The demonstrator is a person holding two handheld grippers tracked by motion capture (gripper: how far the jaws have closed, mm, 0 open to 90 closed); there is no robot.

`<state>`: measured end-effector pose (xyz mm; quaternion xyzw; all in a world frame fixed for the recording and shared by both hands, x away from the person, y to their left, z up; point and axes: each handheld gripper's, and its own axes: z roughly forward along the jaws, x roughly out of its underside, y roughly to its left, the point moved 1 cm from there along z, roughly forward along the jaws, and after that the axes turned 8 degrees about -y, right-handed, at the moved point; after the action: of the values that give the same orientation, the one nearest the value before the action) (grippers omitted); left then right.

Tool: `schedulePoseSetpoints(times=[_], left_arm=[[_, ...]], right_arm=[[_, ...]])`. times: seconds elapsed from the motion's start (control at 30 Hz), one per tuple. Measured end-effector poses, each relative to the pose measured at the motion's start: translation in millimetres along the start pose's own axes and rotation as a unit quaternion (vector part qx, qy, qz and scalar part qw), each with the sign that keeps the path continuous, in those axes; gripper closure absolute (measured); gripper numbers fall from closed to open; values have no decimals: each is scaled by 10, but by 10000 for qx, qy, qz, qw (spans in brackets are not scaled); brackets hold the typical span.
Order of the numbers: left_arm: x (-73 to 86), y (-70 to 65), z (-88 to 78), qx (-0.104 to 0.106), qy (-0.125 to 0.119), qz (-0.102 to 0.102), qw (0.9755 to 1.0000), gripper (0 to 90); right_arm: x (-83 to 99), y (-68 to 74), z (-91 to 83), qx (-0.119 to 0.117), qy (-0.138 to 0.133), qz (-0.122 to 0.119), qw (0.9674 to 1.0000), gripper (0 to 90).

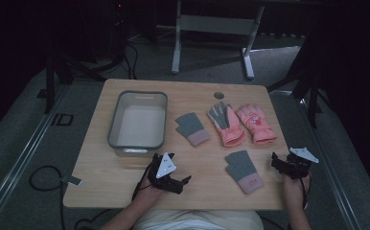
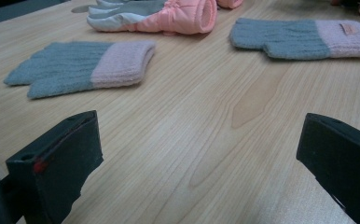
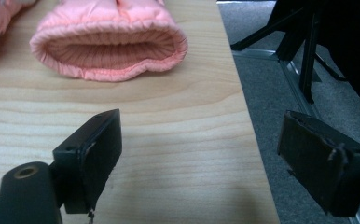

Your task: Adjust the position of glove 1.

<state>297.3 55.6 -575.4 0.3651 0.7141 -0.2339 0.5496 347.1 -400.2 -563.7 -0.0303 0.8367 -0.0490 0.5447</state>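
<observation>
We have our left gripper (image 1: 169, 173) resting low at the near edge of the table (image 1: 192, 93), jaws spread wide with nothing but bare wood between them, and our right gripper (image 1: 288, 165) at the near right corner, equally agape and empty, one jaw hanging past the table's edge. The work in hand looks to us like gathering gloves: the nearest grey knit glove (image 1: 243, 170) lies flat between the two grippers, its pink cuff toward us, a second grey knit glove (image 1: 192, 128) lies farther off near the grey bin (image 1: 137, 143), and two pink padded gloves (image 1: 255, 122) lie side by side beyond. To do it well, we judge, we should come down on a cuff rather than the fingers (the ribbed cuff is thicker and gives the pads something to bite), press low enough to catch the fabric off the wood, and lift before travelling so it does not drag. As for writing, the nearer grey glove bears a small tag (image 2: 348, 29) on its cuff, too small to read; the pink glove's back shows a printed patch we cannot read either.
</observation>
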Motion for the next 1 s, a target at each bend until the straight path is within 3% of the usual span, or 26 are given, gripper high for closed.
schedulePoseSetpoints(times=[0.13, 0.33, 0.77, 1.0], left_arm=[[1, -6, -6, 29, -19, 16, 10000, 0], [1, -14, -4, 48, -3, 30, 10000, 0], [0, -6, -6, 33, -1, 5, 10000, 0], [1, -5, -7, 42, -7, -4, 10000, 0]], right_arm=[[2, -23, -8, -63, -49, 101, 9999, 136], [-1, 17, 10, -76, 80, -105, 9999, 136], [-41, 21, 44, -154, 323, -39, 9994, 123], [-139, 45, 52, -98, 376, -198, 9990, 123]])
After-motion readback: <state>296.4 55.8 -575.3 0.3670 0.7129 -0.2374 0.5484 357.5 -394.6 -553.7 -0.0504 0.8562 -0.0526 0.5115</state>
